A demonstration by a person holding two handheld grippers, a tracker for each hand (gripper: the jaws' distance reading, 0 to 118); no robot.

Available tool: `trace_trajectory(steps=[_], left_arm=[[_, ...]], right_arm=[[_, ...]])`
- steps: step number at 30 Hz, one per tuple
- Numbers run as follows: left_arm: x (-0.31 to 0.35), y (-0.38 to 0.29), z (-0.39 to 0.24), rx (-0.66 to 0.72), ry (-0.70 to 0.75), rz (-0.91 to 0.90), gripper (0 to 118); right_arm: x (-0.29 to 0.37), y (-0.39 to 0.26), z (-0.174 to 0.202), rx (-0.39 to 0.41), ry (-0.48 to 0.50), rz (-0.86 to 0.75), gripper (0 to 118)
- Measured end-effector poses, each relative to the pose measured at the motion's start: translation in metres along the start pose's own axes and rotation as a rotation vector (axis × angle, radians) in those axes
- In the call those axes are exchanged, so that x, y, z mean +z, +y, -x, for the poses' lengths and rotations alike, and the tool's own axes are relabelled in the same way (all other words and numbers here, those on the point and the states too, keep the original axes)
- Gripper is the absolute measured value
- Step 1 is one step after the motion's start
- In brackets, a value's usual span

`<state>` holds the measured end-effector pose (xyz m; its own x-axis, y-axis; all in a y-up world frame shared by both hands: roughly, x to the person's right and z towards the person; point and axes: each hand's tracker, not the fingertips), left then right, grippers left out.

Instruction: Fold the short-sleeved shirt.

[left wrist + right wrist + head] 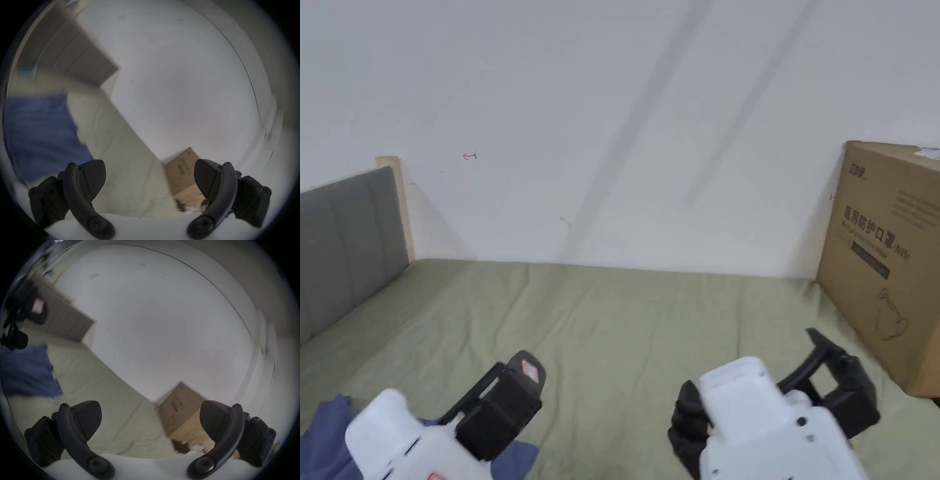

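Note:
The blue short-sleeved shirt [325,437] lies bunched on the green bed sheet [612,325] at the lower left, partly hidden behind my left gripper [512,387]. In the left gripper view the shirt [40,129] is off to the left, and my left gripper [149,164] is open with nothing between its jaws. My right gripper [749,362] hovers over bare sheet right of centre. In the right gripper view it [150,402] is open and empty, with the shirt [27,369] far to the left and the left gripper [24,313] above the shirt.
A large cardboard box [887,262] stands on the bed at the right, against the white wall. A grey padded headboard [344,244] closes off the left side. The sheet between them is flat with light creases.

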<state>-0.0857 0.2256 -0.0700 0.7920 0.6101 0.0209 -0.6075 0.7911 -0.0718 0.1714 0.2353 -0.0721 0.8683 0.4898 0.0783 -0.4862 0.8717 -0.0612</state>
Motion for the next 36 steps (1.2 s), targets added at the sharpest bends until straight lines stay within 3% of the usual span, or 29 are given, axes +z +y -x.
trace_trajectory(steps=[3, 5, 7, 9, 11, 16, 19, 20, 21, 22, 23, 25, 29, 33, 36], left_arm=[[0.003, 0.004, -0.039, -0.383, 0.033, -0.056, 112], [0.001, -0.006, -0.056, -0.611, 0.049, -0.072, 112], [0.009, -0.023, -0.065, -0.760, 0.054, -0.056, 112], [0.012, -0.038, -0.067, -0.809, 0.012, -0.027, 112], [0.017, -0.044, -0.063, -0.777, 0.019, -0.011, 112], [0.022, -0.032, -0.059, -0.676, -0.001, -0.019, 118], [0.020, -0.025, -0.058, -0.645, 0.019, 0.007, 116], [0.020, -0.023, -0.059, -0.651, 0.030, 0.042, 107], [0.022, -0.023, -0.058, -0.650, 0.019, 0.032, 85], [0.024, -0.024, -0.058, -0.649, 0.008, 0.023, 36], [0.019, -0.023, -0.059, -0.648, 0.013, 0.004, 15], [0.017, -0.021, -0.058, -0.642, 0.037, 0.010, 7], [0.013, -0.021, -0.058, -0.634, 0.001, 0.032, 1], [0.009, -0.017, -0.056, -0.630, -0.007, 0.043, 0], [0.005, -0.016, -0.053, -0.642, 0.008, 0.038, 0]], right_arm=[[-0.004, -0.014, -0.029, -0.314, 0.016, 0.046, 118], [-0.005, -0.031, -0.037, -0.488, -0.035, 0.115, 118], [-0.007, -0.052, -0.041, -0.631, -0.032, 0.221, 118], [-0.005, -0.065, -0.040, -0.698, 0.011, 0.248, 118], [-0.002, -0.064, -0.039, -0.637, -0.014, 0.219, 118], [0.015, -0.040, -0.035, -0.383, -0.103, 0.018, 118], [0.022, -0.030, -0.035, -0.378, -0.089, 0.007, 115], [0.025, -0.028, -0.035, -0.383, -0.097, 0.011, 108], [0.026, -0.027, -0.036, -0.403, -0.089, -0.010, 90], [0.030, -0.026, -0.035, -0.401, -0.092, -0.029, 39], [0.031, -0.023, -0.032, -0.370, -0.142, -0.046, 17], [0.025, -0.024, -0.031, -0.345, -0.164, -0.030, 13], [0.020, -0.027, -0.035, -0.431, -0.090, 0.024, 8], [0.012, -0.029, -0.034, -0.427, -0.038, 0.063, 1], [0.011, -0.028, -0.026, -0.404, -0.058, 0.054, 0]])
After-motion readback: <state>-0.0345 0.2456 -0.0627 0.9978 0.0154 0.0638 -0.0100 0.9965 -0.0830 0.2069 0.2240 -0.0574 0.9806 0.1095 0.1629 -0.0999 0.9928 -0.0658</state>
